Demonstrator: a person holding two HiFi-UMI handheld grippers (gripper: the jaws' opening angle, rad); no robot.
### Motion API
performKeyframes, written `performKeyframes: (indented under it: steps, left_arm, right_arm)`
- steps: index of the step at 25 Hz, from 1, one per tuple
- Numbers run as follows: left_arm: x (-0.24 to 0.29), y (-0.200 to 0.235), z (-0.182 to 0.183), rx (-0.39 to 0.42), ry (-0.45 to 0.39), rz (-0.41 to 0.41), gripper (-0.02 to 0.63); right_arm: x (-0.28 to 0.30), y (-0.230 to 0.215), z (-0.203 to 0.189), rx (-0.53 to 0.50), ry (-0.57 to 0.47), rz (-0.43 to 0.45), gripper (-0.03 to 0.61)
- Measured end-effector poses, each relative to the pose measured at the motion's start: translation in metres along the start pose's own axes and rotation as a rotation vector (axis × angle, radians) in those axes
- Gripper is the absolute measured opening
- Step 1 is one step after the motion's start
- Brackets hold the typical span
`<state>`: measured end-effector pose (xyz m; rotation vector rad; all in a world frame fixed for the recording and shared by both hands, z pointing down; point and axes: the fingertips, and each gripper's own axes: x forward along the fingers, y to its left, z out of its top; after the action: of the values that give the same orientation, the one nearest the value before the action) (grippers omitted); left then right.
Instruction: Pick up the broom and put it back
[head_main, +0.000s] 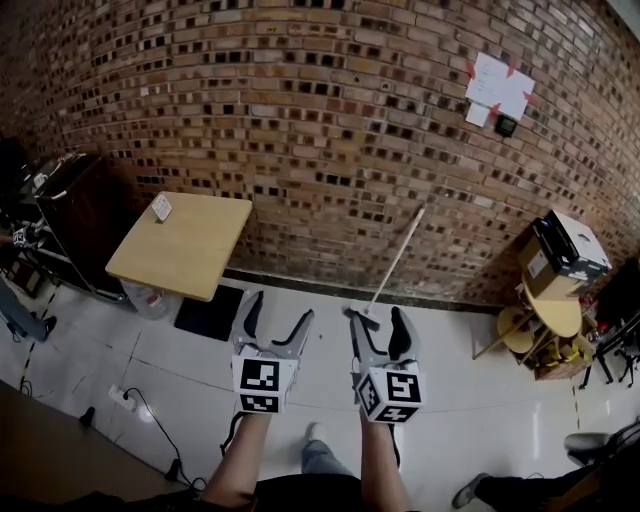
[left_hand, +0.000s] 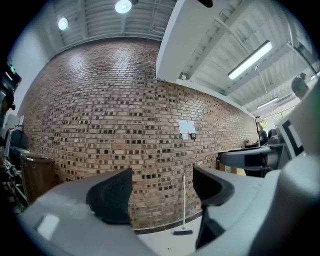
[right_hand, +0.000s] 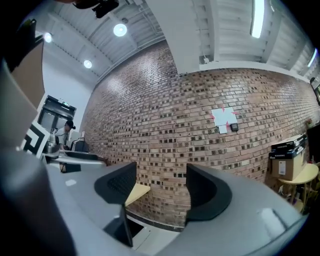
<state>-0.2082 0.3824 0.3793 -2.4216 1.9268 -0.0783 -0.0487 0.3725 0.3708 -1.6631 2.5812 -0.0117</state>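
Observation:
A broom (head_main: 397, 262) with a pale stick leans against the brick wall, its dark head (head_main: 362, 318) on the floor just beyond my right gripper. In the left gripper view the broom (left_hand: 183, 207) stands far off, seen through the gap between the jaws. My left gripper (head_main: 277, 318) is held level over the floor, open and empty. My right gripper (head_main: 379, 325) is beside it, also open with nothing between its jaws. The broom does not show in the right gripper view.
A wooden table (head_main: 184, 242) stands against the wall at left, with a dark mat (head_main: 210, 312) on the floor beside it. A dark cabinet (head_main: 78, 215) is further left. At right, a cardboard box (head_main: 560, 252) sits on a small round table (head_main: 550, 312). Papers (head_main: 497, 86) are taped to the wall.

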Motion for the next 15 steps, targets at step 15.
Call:
performKeyframes:
  steps: [15]
  left_arm:
    - [0.247, 0.031, 0.024, 0.008, -0.007, 0.031, 0.380]
  right_arm:
    - [0.221, -0.117, 0.000, 0.014, 0.006, 0.086, 0.311]
